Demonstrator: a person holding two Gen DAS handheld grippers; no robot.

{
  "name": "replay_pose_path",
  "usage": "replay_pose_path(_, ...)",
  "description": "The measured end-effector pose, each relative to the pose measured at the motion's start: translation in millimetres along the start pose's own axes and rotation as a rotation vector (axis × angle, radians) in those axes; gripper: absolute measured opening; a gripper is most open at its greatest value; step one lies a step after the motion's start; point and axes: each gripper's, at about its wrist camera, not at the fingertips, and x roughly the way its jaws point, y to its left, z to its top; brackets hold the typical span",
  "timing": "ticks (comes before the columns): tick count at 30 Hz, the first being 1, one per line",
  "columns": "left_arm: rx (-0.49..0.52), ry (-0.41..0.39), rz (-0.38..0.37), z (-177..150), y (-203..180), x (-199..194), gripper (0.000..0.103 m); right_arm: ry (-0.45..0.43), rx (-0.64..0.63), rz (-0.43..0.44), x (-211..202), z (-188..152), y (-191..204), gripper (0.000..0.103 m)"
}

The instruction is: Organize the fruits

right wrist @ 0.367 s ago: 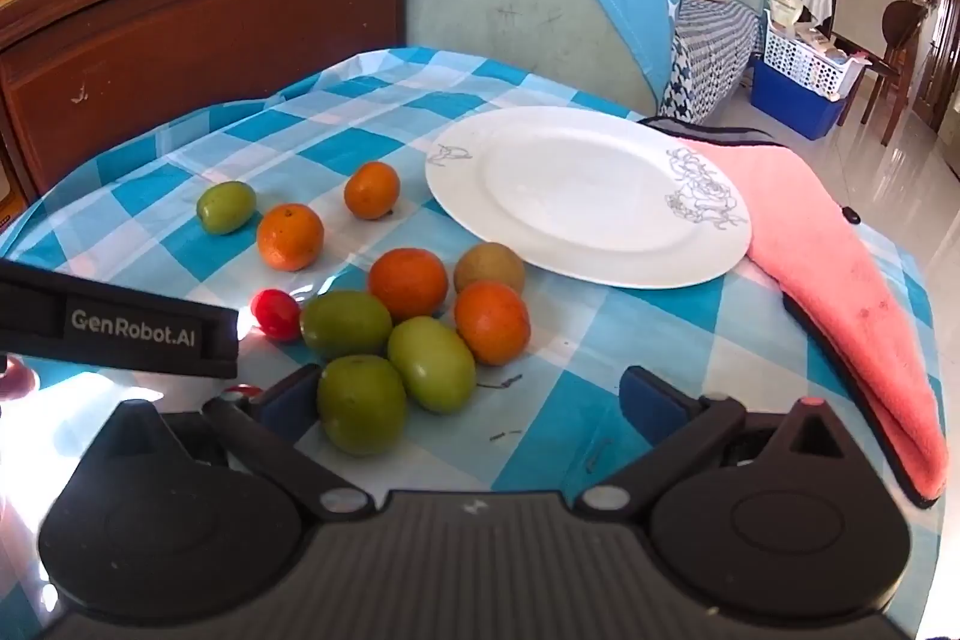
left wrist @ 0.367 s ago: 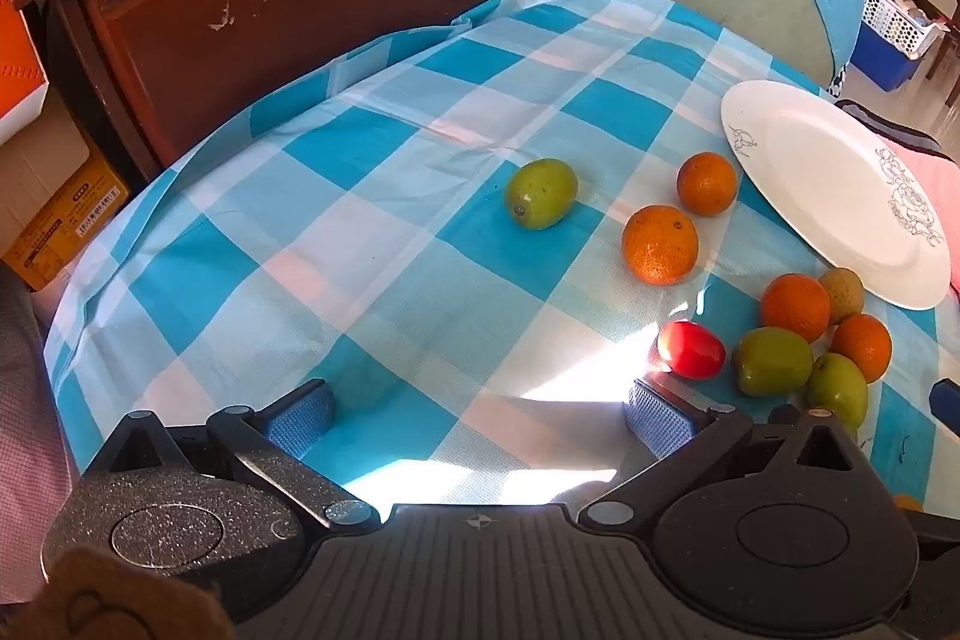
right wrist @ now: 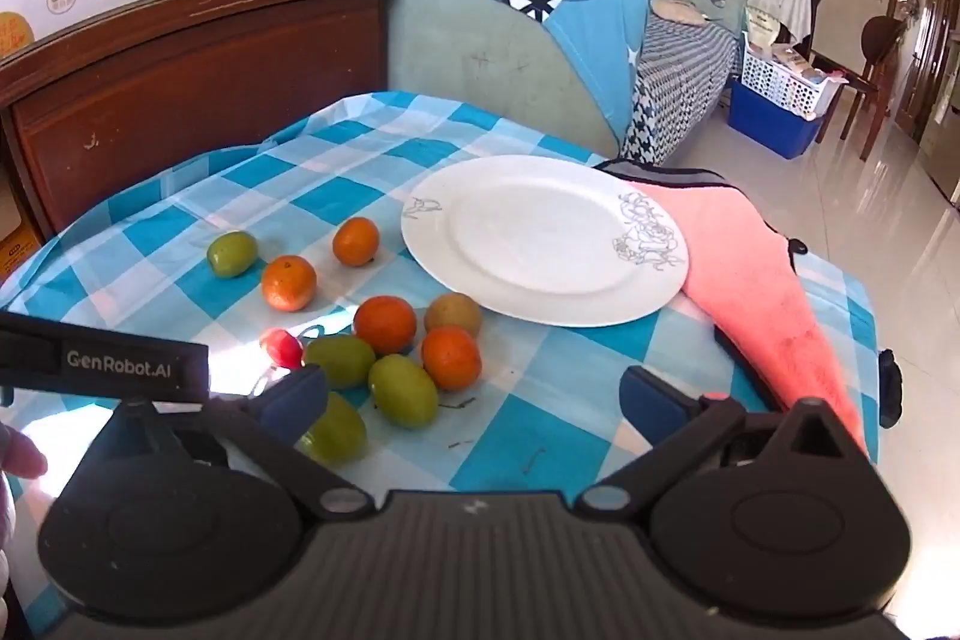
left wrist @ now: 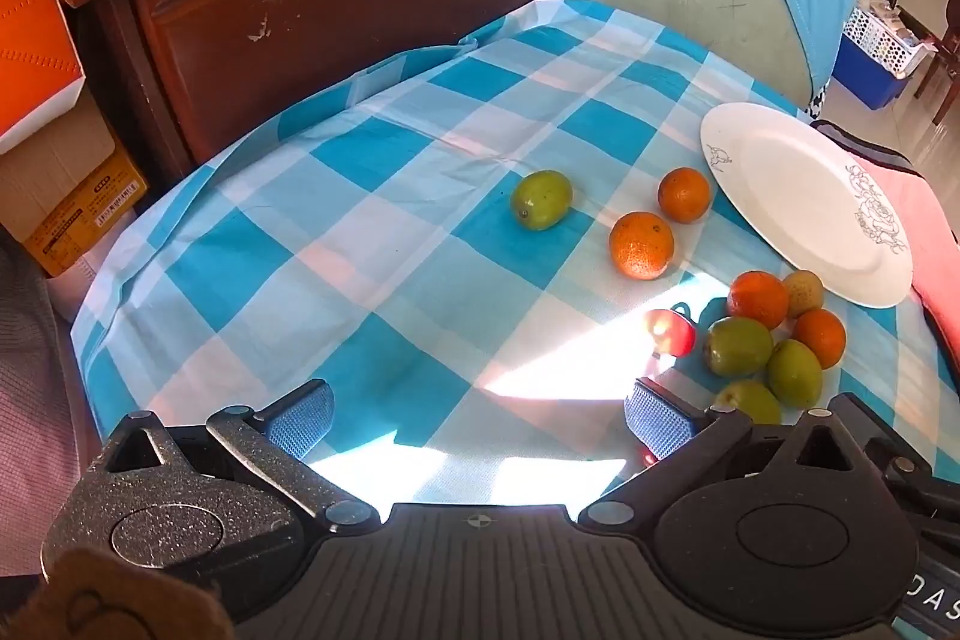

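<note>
Several fruits lie on a blue checked tablecloth [left wrist: 384,244]. A lone green fruit [left wrist: 541,199], two oranges [left wrist: 641,245] [left wrist: 684,194] and a small red tomato [left wrist: 671,332] lie apart. A cluster of green fruits [right wrist: 402,390], oranges [right wrist: 384,324] and a brown fruit [right wrist: 453,315] sits beside an empty white plate [right wrist: 540,238]. My left gripper [left wrist: 480,418] is open and empty, low over the cloth left of the cluster. My right gripper [right wrist: 474,394] is open and empty, its left finger over a green fruit [right wrist: 336,433].
A pink towel [right wrist: 762,292] lies right of the plate at the table's right edge. A dark wooden headboard [left wrist: 360,10] and a blue cushion [right wrist: 510,16] stand behind the table. Cardboard boxes [left wrist: 66,196] stand at the left. The left gripper's body [right wrist: 102,361] shows in the right wrist view.
Both grippers have pulled back and risen slightly, so the fruits and plate sit farther off in both views. No fruit has moved.
</note>
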Motion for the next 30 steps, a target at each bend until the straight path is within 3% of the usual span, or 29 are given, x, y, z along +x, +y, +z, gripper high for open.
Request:
replay_pose_path(4, -0.006, -0.023, -0.035, -14, 9, -20, 0.103, 0.012, 0.057, 0.016, -34, -41, -29, 0.102)
replay_pose_path(12, 0.018, 0.002, -0.076, -33, 24, -48, 0.103, 0.125, 0.165, -0.021, -67, -72, -65, 0.102)
replay_pose_path(22, 0.168, 0.054, -0.097, -70, 11, -59, 0.103, 0.181, 0.221, -0.025, -81, -90, -80, 0.102)
replay_pose_path(30, 0.225, 0.06, -0.086, -78, -5, -57, 0.103, 0.211, 0.233, -0.024, -78, -90, -76, 0.102)
